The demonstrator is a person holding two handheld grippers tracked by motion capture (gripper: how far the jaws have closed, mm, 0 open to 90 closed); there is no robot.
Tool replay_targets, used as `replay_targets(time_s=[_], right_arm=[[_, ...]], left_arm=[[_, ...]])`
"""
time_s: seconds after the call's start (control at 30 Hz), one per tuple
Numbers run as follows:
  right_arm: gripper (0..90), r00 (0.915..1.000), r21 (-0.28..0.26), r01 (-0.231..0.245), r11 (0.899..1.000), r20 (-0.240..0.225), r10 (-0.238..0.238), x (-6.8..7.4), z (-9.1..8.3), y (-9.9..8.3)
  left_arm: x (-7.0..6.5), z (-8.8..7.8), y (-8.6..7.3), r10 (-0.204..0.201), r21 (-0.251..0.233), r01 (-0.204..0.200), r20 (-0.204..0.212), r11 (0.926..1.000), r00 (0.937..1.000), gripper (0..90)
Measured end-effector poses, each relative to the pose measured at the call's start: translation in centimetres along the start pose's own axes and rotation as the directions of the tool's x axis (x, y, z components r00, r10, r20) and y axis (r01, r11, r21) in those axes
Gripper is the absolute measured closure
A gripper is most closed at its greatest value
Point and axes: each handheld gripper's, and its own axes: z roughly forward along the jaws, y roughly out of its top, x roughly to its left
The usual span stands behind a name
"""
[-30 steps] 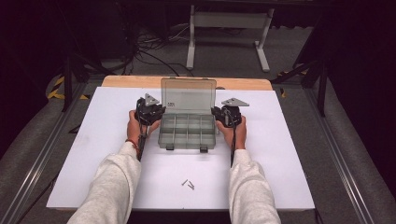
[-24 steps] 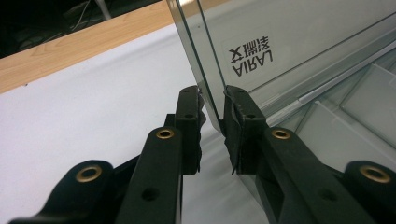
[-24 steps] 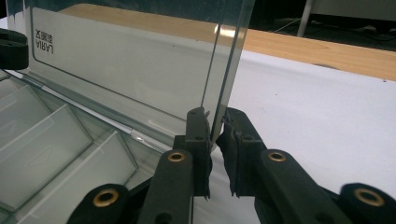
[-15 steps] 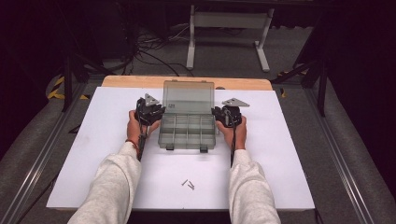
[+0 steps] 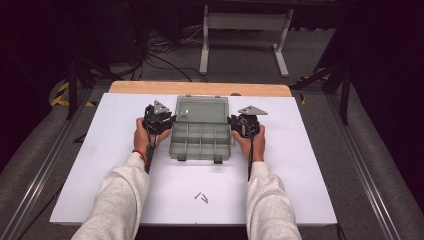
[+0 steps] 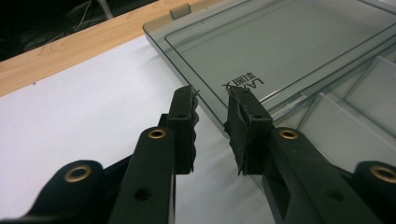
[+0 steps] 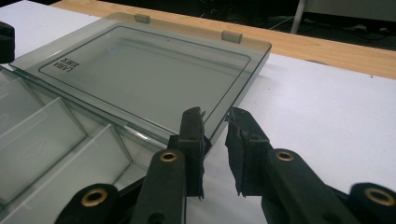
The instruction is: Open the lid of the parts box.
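A clear grey compartment box (image 5: 200,142) lies open mid-table, its lid (image 5: 201,107) folded back toward the far side. My left gripper (image 5: 167,120) is at the lid's left edge and my right gripper (image 5: 235,122) at its right edge. In the left gripper view the lid (image 6: 289,46) has its rim between the jaws of the left gripper (image 6: 212,100), with a gap on each side. In the right gripper view the lid (image 7: 140,70) likewise has its edge between the parted jaws of the right gripper (image 7: 215,116). Both pairs of jaws have just been opening and no longer press on the lid.
The box rests on a white board (image 5: 300,165) over a wooden table (image 5: 150,87). A few small dark screws (image 5: 201,197) lie near the board's front edge. The box's compartments look bare.
The lid has tipped further back and sits lower than before. Both hands have stayed at its sides.
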Motion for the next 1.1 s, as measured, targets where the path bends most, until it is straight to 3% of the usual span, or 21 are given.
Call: replay_targets(time_s=[0.23, 0.33, 0.6, 0.9, 0.97, 1.1], right_arm=[[72.3, 0.9975, 0.02, 0.07, 0.997, 0.006, -0.07, 0.1, -1.4, 0.1], [72.3, 0.9957, 0.005, 0.092, 0.996, -0.011, -0.092, 0.2, -2.3, 0.2], [73.3, 0.9857, -0.02, 0.159, 0.987, -0.055, -0.159, 1.1, -4.3, 0.3], [71.4, 0.9704, -0.046, 0.226, 0.973, -0.076, -0.229, 1.9, -6.3, 0.0], [71.4, 0.9692, -0.05, 0.229, 0.972, -0.082, -0.232, 1.9, -6.5, 0.0], [70.2, 0.9647, -0.067, 0.242, 0.968, -0.091, -0.247, 2.2, -7.2, 0.2]], left_arm=[[0.0, -2.1, 0.6, 0.068, -0.041, -0.067, 0.013, 0.9969, 0.9976, 66.7], [-0.1, -2.9, 0.6, 0.122, -0.051, -0.12, 0.027, 0.9914, 0.9922, 66.9], [-0.3, -5.1, 0.1, 0.175, -0.097, -0.169, 0.053, 0.9808, 0.9831, 66.4], [-1.3, -7.3, -0.7, 0.266, -0.132, -0.255, 0.073, 0.9578, 0.9611, 62.5], [-1.4, -7.6, -0.9, 0.279, -0.137, -0.268, 0.071, 0.9537, 0.9575, 61.8], [-1.6, -8.4, -1.2, 0.277, -0.162, -0.261, 0.087, 0.9517, 0.9568, 60.0]])
